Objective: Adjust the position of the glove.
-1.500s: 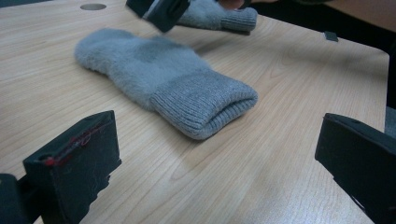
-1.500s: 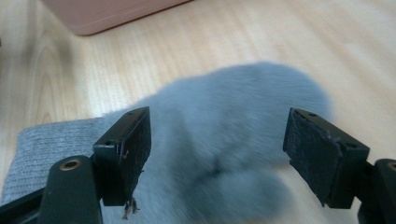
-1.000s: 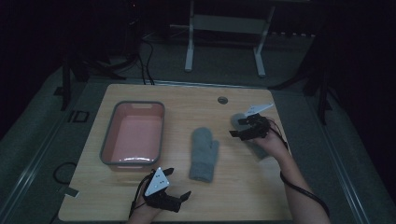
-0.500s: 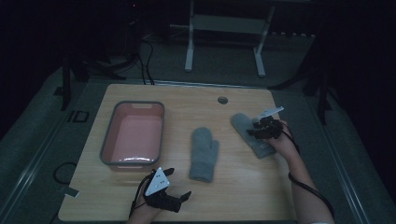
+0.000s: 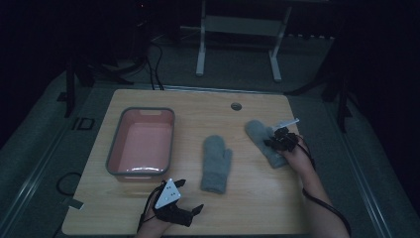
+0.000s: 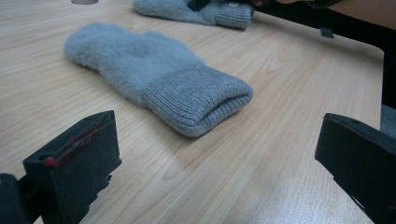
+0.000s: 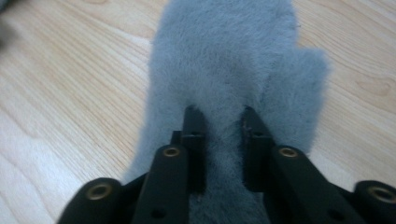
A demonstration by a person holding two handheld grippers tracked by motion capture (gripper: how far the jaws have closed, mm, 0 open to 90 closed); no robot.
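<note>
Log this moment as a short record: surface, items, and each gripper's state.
surface: wooden table
bin: pink tub, left side, nothing seen inside
middle mitten: flat, untouched
right mitten: flat, pinched near the cuff
right gripper: jaws have just been closing, now pressed into the mitten's fleece
left gripper: open, at the near edge, holding nothing

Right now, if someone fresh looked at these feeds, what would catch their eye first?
Probably the right gripper, whose jaws have just been closing and now pinch a fold of the fluffy grey mitten lying flat at the right side of the wooden table. Next, the matching second mitten at the table's middle, cuff toward the person, with the left gripper open and idle at the near edge. The pink tub stands at the left.
</note>
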